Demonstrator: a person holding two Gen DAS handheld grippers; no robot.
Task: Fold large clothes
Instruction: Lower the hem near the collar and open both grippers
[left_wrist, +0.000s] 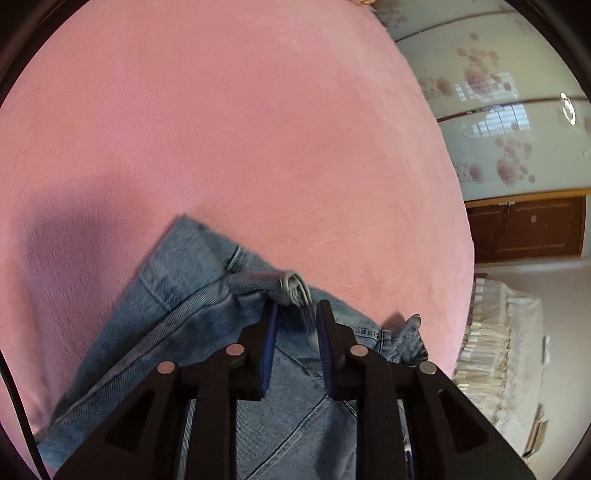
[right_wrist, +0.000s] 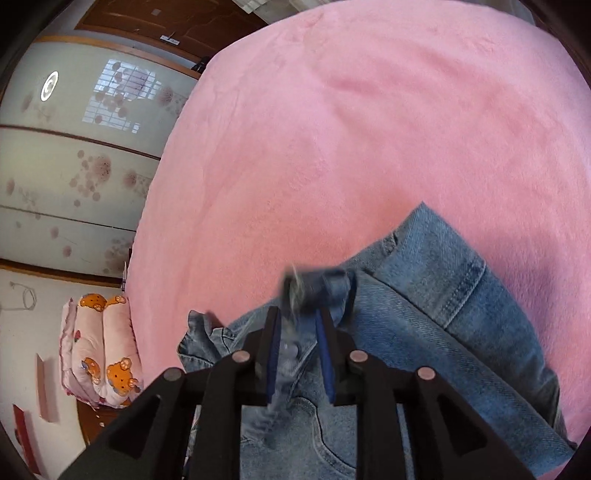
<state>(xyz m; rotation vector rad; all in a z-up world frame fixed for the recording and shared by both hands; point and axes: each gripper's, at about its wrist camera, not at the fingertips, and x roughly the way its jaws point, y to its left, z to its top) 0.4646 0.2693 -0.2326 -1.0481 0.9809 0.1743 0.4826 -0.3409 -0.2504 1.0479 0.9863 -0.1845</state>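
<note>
Blue jeans (left_wrist: 207, 332) lie doubled over on a pink bed (left_wrist: 240, 129), hem ends laid near the waistband. Both the left tongs (left_wrist: 293, 314) and right tongs (right_wrist: 297, 317) stand slightly apart over the hems (nothing clamped). One fold looks done; further halving probably remains.

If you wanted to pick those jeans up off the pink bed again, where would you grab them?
Probably by the thick hem end of the jeans, which sticks up just ahead of the left gripper instead of lying flat. Come from above, along the fingers, one finger on each side of that raised edge. The flat denim on the pink blanket offers less to pinch.
</note>
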